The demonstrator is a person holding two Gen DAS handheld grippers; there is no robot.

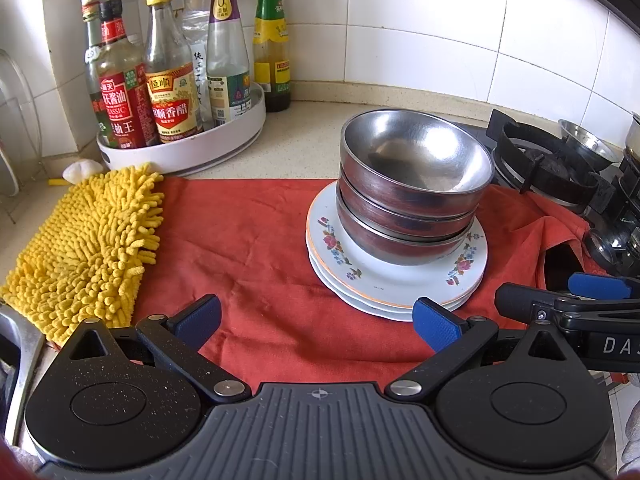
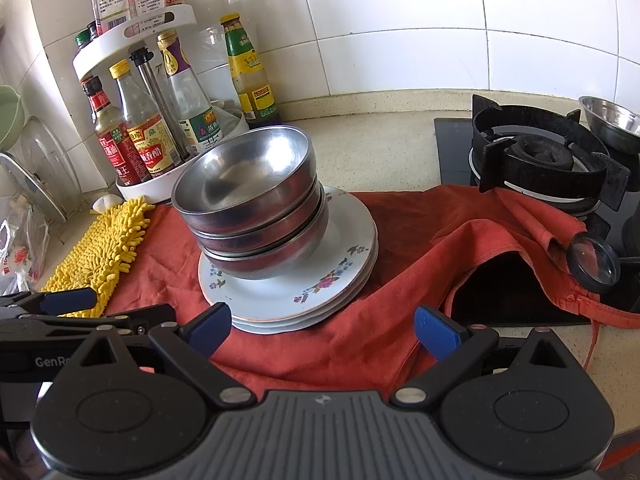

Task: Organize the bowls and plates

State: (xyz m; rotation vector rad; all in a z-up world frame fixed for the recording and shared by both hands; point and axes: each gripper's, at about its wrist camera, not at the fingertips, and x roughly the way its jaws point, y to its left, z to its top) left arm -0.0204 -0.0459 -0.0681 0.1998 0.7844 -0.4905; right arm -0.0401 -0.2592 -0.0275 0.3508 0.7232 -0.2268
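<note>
Three steel bowls (image 1: 412, 184) (image 2: 252, 208) sit nested on a stack of white floral plates (image 1: 348, 268) (image 2: 320, 288), all on a red cloth (image 1: 248, 240) (image 2: 400, 320). My left gripper (image 1: 318, 322) is open, low over the cloth just in front of the plates, with nothing between its blue pads. My right gripper (image 2: 324, 330) is also open and empty, close to the plates' near rim. In the left wrist view the right gripper's fingers (image 1: 596, 286) show at the right edge; in the right wrist view the left gripper's fingers (image 2: 68, 300) show at the left.
A yellow chenille mitt (image 1: 88, 248) (image 2: 104, 252) lies left of the cloth. A white turntable rack of sauce bottles (image 1: 176, 92) (image 2: 152, 132) stands behind. A gas burner (image 1: 552, 164) (image 2: 540, 160) with a steel bowl (image 2: 612, 124) is at the right, beside a magnifying lens (image 2: 594, 262).
</note>
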